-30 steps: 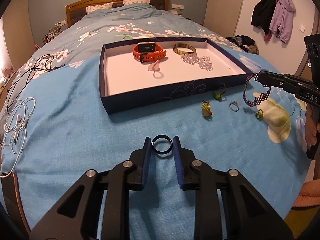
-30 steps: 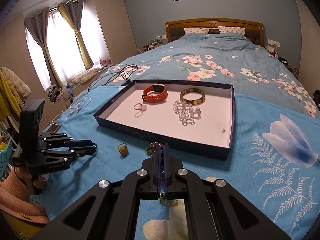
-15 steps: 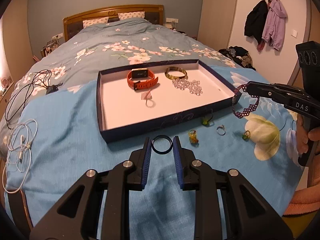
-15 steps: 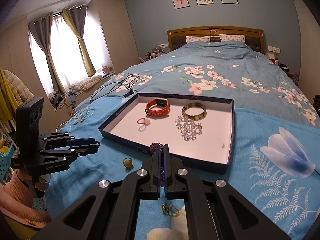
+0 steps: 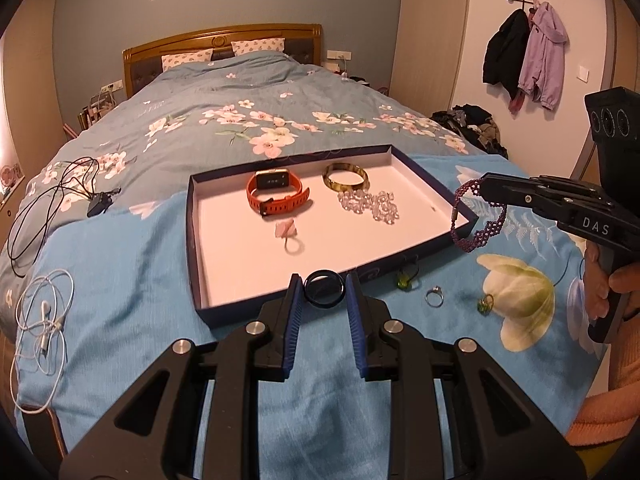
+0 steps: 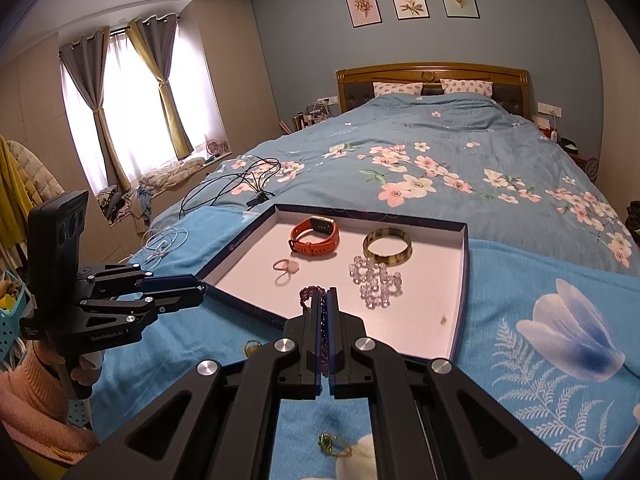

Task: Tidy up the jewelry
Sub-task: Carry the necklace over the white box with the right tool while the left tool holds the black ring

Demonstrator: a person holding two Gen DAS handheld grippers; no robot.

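Both grippers have risen; shallow navy tray (image 5: 432, 184) now sits closer ahead.

Left wrist: left gripper (image 5: 323, 294) clamps thin black ring (image 5: 324, 288) at tray's near wall; three small rings (image 5: 434, 295) lie rightward.

Right wrist: right gripper (image 6: 325, 300), pressed tight on purple beaded bracelet (image 6: 310, 293), hangs over near wall; orange watch (image 6: 316, 236) beyond.

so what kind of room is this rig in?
A lived-in home bedroom, by the look of it: a wide bed with a wooden headboard and floral duvet, curtained window, and coats on wall hooks. The jewelry tray sits on the bed.
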